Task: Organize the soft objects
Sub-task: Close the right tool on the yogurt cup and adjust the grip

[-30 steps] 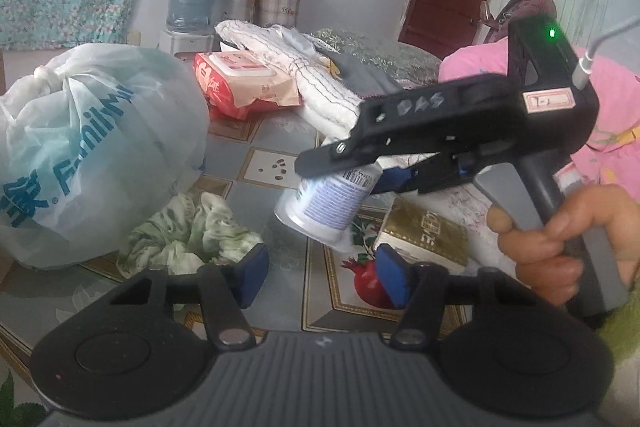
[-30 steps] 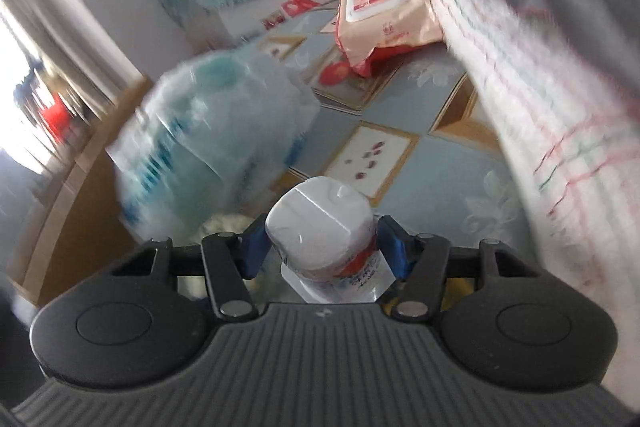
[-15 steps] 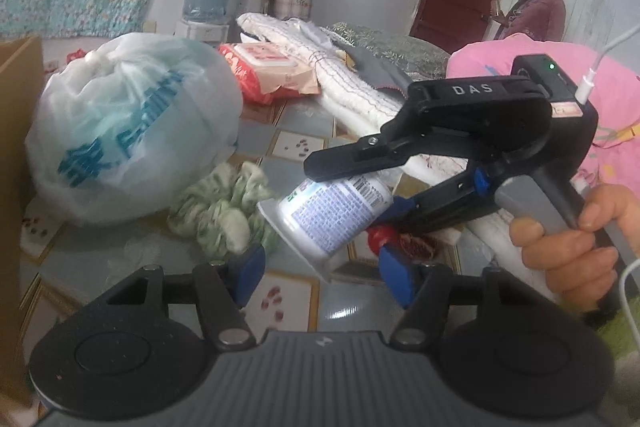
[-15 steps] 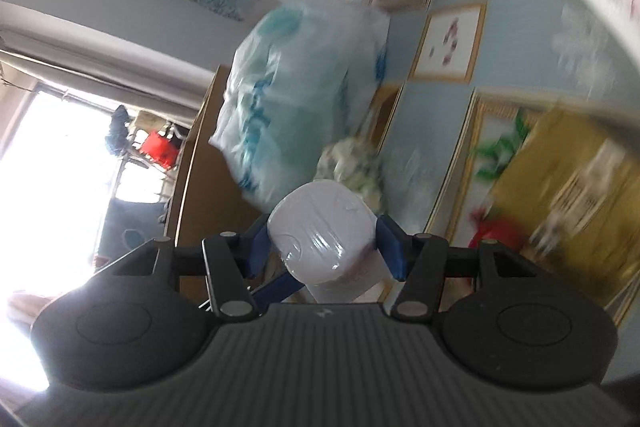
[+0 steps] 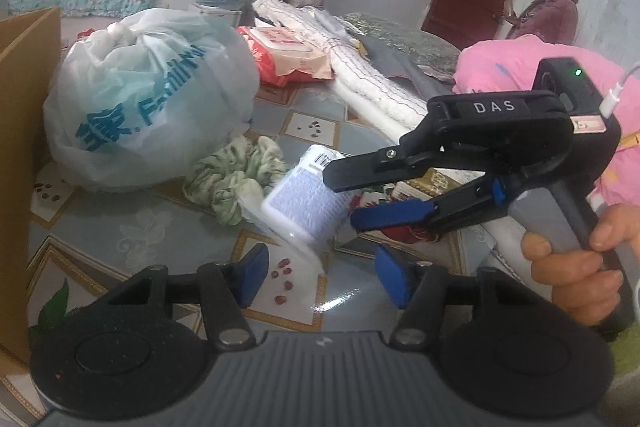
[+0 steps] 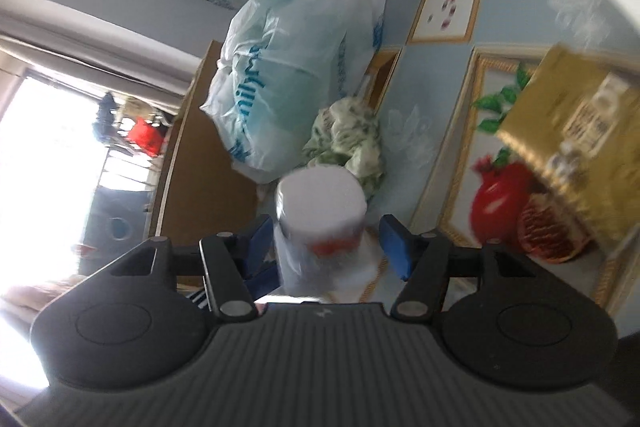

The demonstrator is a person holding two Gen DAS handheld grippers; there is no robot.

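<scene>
Right hand-held gripper point(image 6: 326, 247), jaws just widening, lets the white wipes tub point(image 5: 306, 197) drop w/ the green cloth point(image 5: 236, 183) pile; left hand-held gripper point(image 5: 320, 277) open, empty.

Daylight floods from the window point(image 6: 52, 163), blown out to white. Beside it, the white tube point(image 6: 320, 211) and gold box point(image 6: 576, 147) smear, probably from motion. Both fisheye views bend at the edges; glare streaks the glossy surface point(image 5: 340, 299).
</scene>
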